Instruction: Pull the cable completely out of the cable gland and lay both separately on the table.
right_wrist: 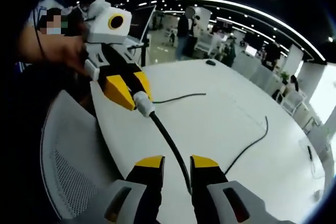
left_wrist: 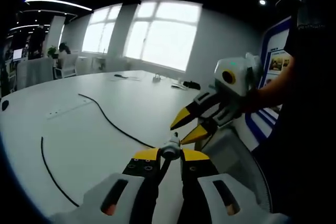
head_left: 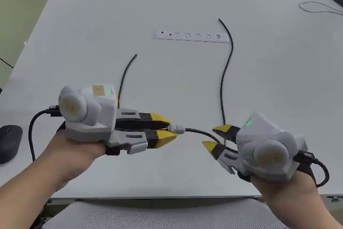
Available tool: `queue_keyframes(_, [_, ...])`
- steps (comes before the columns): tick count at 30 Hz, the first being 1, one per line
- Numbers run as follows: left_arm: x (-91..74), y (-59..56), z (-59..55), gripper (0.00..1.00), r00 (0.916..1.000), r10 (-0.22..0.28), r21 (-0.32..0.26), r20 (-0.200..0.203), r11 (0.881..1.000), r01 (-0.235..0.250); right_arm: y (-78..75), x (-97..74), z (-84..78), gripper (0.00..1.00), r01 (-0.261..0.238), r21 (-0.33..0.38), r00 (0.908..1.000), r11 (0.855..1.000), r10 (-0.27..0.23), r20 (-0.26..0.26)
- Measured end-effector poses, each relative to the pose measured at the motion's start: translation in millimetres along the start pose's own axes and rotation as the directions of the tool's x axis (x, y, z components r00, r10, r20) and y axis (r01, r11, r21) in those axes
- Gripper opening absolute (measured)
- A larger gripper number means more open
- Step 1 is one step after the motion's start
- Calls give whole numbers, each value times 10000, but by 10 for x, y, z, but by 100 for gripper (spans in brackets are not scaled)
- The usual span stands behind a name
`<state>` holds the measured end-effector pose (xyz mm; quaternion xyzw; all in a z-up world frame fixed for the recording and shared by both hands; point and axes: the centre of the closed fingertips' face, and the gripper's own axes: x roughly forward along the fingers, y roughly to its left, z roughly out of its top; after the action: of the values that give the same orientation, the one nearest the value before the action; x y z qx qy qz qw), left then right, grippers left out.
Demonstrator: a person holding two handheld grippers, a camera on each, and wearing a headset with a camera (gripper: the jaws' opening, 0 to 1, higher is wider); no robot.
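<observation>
Pinching the cable gland [head_left: 177,130] in the closed left gripper [head_left: 167,128]; holding the right gripper [head_left: 216,138] wide apart around the cable [head_left: 198,131], stretched across between the two

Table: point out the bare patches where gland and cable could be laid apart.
Widest bare patch: right of the cable, out to the table edge. Another lies between the cable and the short black wire, below the power strip. A third: left of that wire. Crowded: the front edge, where the left claw holds the gland beside the open right claw.
</observation>
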<state>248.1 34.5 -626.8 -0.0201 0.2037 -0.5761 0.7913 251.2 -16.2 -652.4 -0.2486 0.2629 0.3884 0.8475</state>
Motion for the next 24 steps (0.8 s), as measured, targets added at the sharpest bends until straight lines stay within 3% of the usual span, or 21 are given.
queue_keyframes(4, [-1,-12,-9,15,10000,1,34,-52,10000,0,112,33,161,15,-181,-998,9996,9948,203,214])
queue_keyframes(8, [-3,-23,-18,15,10000,-11,78,-99,10000,11,156,65,247,12,-189,-1521,9991,9882,244,342])
queue_keyframes(15, [4,-43,-33,15,9999,-6,111,-143,9999,7,201,120,311,8,-324,-1859,9984,9820,403,387])
queue_keyframes(24, [26,-46,-55,15,9998,-28,116,-214,9999,31,216,117,280,2,-316,-2086,9990,9775,376,249])
